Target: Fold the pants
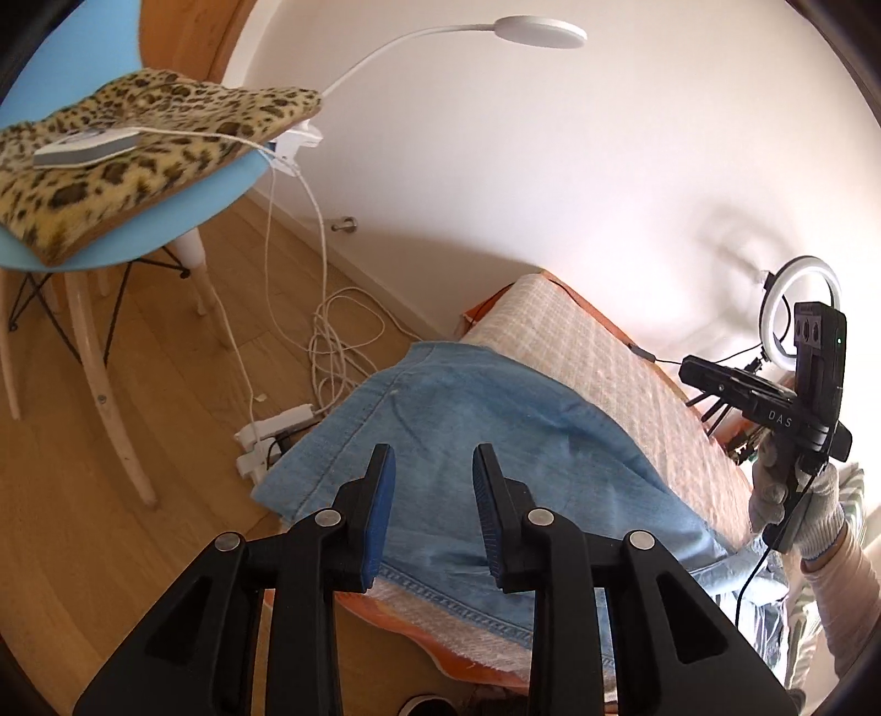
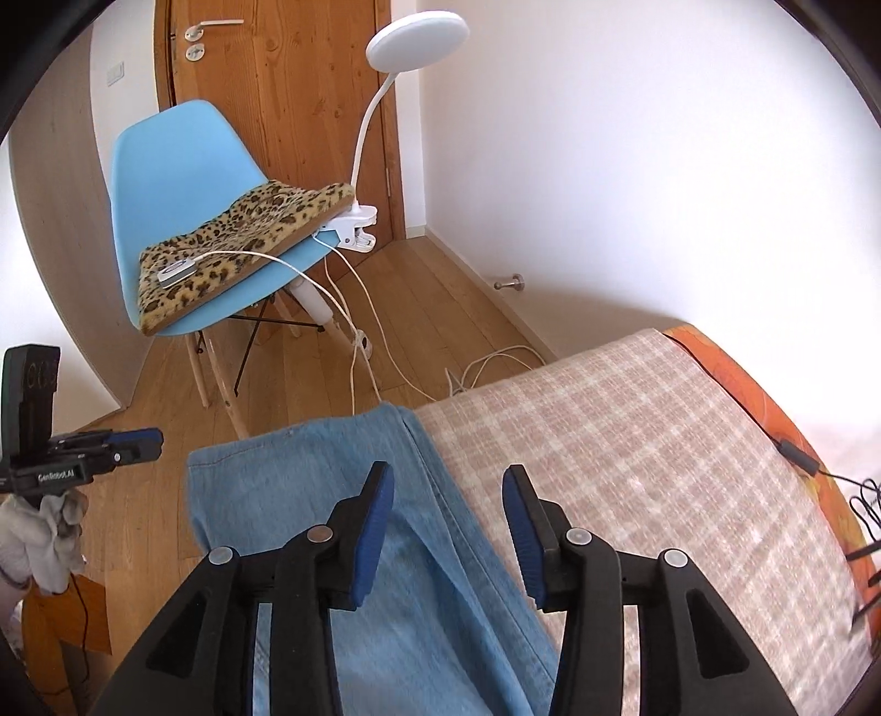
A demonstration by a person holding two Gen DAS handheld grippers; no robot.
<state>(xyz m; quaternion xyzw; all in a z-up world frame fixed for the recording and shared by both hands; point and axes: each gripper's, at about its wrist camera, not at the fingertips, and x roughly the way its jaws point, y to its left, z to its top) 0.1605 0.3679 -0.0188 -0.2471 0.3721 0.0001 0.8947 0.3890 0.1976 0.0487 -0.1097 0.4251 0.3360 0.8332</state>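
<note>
The pants point(image 1: 484, 440), light blue denim, lie spread flat on the near end of a bed point(image 1: 600, 352) covered by a pale checked blanket, with an orange sheet showing along its edges. One end of the denim reaches the bed's corner and hangs slightly past it toward the wooden floor point(image 1: 165, 358).

The left claw point(image 1: 434, 468) hovers above the pants near a stitched edge, its blue-padded fingers parted with a gap between them and nothing in it; whether the tips brush the cloth cannot be told. The right claw point(image 2: 449, 495) is spread wider, also empty, and sits over the seam side of the denim where it meets the checked blanket. In the left wrist view the right claw's body appears off at the far side of the bed, held in a white-gloved hand point(image 1: 793, 495).

Beyond the bed's corner stands a blue chair point(image 2: 165, 182) carrying a leopard-print cushion point(image 2: 248, 242), with a white clip lamp point(image 2: 415, 41) fastened at the seat edge. White cables point(image 1: 336, 341) and a power strip point(image 1: 270, 440) lie on the floor beside the bed. A ring light point(image 1: 801, 300) stands at the far side, against the white wall.
</note>
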